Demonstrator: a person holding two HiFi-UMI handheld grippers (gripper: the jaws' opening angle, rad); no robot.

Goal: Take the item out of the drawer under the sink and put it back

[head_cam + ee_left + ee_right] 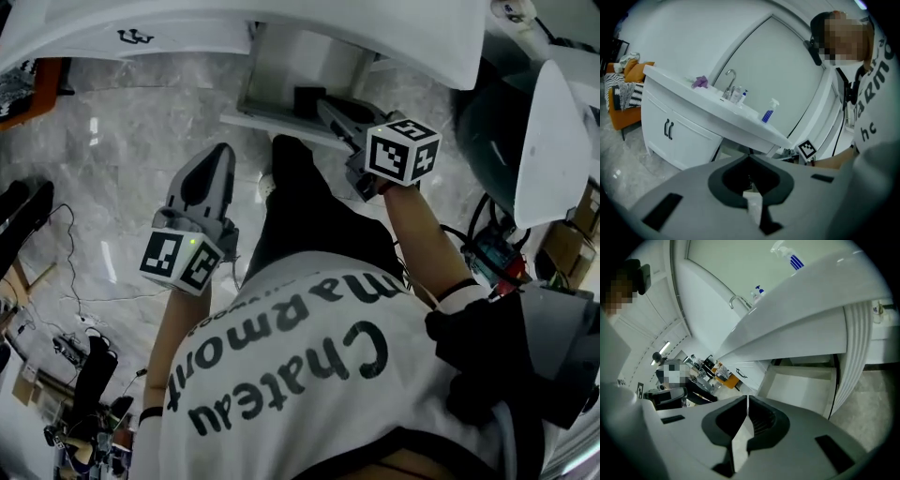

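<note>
Plainly, the right gripper point(326, 106) sat nearer the drawer point(272, 75).
Both were closed and empty; the left gripper point(217, 156) hung back from the dark item point(307, 98).

I'd call this a bathroom corner, prob. a mock-up inside a lab/studio rm.

Bathroom bits:
- long white vanity countertop point(708, 105) w/ a curved chrome tap point(730, 77)
- big wall mirror point(778, 61) behind it
- clear spray bottle w/ blue stripes point(768, 112) on top
- white cabinet doors w/ dark curved handles point(689, 140) below
- white pull-out drawer point(801, 385) open under the basin
- glossy grey marble-look floor point(131, 141)

Non-bathroom bits:
- orange sofa w/ a striped cushion point(626, 117) just past the vanity's end
- dark gear & thin cables point(77, 345) lying on the floor
- cluttered equipment benches point(701, 366) further off, w/ another person near them
</note>
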